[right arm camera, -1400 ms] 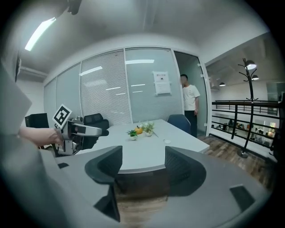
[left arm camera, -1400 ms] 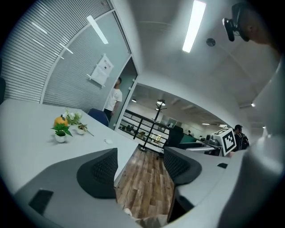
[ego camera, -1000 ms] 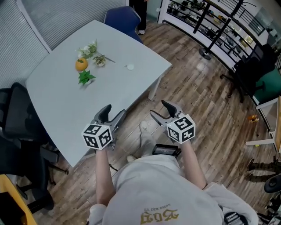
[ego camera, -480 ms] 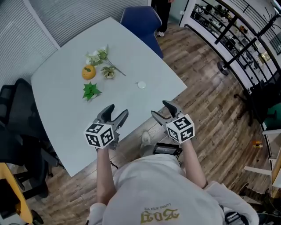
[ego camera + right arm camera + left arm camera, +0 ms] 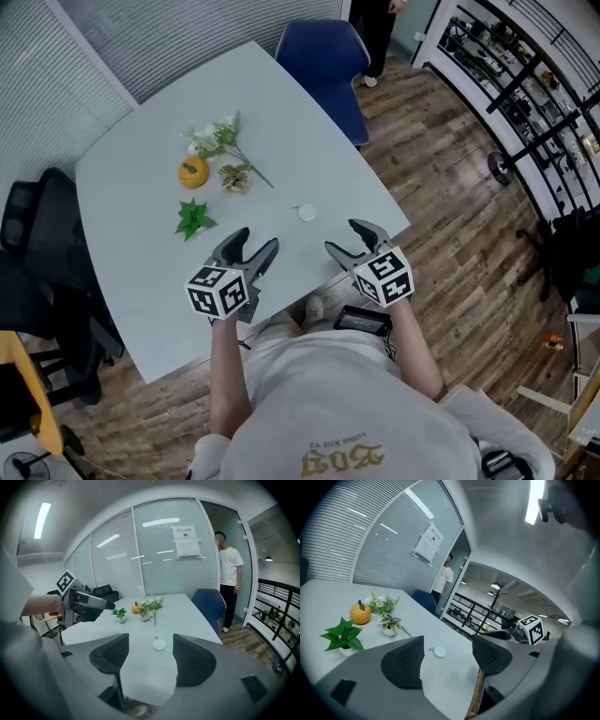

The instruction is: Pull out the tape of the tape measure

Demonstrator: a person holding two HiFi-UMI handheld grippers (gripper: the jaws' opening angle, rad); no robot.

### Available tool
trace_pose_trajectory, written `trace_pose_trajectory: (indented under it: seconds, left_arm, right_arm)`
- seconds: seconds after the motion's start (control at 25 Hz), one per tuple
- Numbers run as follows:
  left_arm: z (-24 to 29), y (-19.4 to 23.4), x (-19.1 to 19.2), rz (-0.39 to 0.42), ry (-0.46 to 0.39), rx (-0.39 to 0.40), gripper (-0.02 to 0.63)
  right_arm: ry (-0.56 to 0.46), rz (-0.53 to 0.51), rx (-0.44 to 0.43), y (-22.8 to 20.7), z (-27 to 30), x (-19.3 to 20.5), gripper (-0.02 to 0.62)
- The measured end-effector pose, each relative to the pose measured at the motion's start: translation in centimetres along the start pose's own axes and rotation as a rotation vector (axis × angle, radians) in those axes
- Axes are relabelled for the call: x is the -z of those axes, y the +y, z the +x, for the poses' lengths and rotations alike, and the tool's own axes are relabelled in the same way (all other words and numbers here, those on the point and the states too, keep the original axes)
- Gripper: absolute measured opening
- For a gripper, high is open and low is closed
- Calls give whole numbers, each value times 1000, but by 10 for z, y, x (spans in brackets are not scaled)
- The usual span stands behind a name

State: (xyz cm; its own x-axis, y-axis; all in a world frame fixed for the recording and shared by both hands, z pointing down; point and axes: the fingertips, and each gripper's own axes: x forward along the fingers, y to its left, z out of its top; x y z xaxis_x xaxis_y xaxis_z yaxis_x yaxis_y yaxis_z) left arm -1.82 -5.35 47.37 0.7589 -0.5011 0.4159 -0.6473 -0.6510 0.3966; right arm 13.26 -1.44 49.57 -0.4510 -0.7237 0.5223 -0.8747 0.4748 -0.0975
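Note:
A small round white tape measure (image 5: 306, 213) lies on the pale grey table (image 5: 141, 253), near its right side; it also shows between the jaws as the tape measure (image 5: 438, 652) and the tape measure (image 5: 159, 644). My left gripper (image 5: 253, 247) hovers open over the table's near edge, left of and short of it. My right gripper (image 5: 350, 236) is open too, just off the table's near right edge. Both hold nothing. In the right gripper view the left gripper (image 5: 75, 602) appears at the left.
An orange (image 5: 193, 172), a flower sprig (image 5: 223, 141), a small succulent pot (image 5: 235, 178) and a green leafy plant (image 5: 192, 217) sit mid-table. A blue chair (image 5: 325, 64) stands at the far side, black chairs (image 5: 37, 272) at the left. A person (image 5: 228, 573) stands by the door.
The view has shifted toward the table: both grippers now sit at its near edge instead of over the wooden floor. The jaws stayed open.

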Motion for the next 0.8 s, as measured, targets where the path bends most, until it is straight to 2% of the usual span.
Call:
trace_pose_trajectory:
  seconds: [0.48,0.8]
  left_arm:
    - [33,20,-2,-23,23,-19,302]
    - [45,49,3,-65,45,-44,302]
  right_arm:
    - [57,-47,-42,-21,31,5,296]
    - [136,-118,-78,-26,69,11,296]
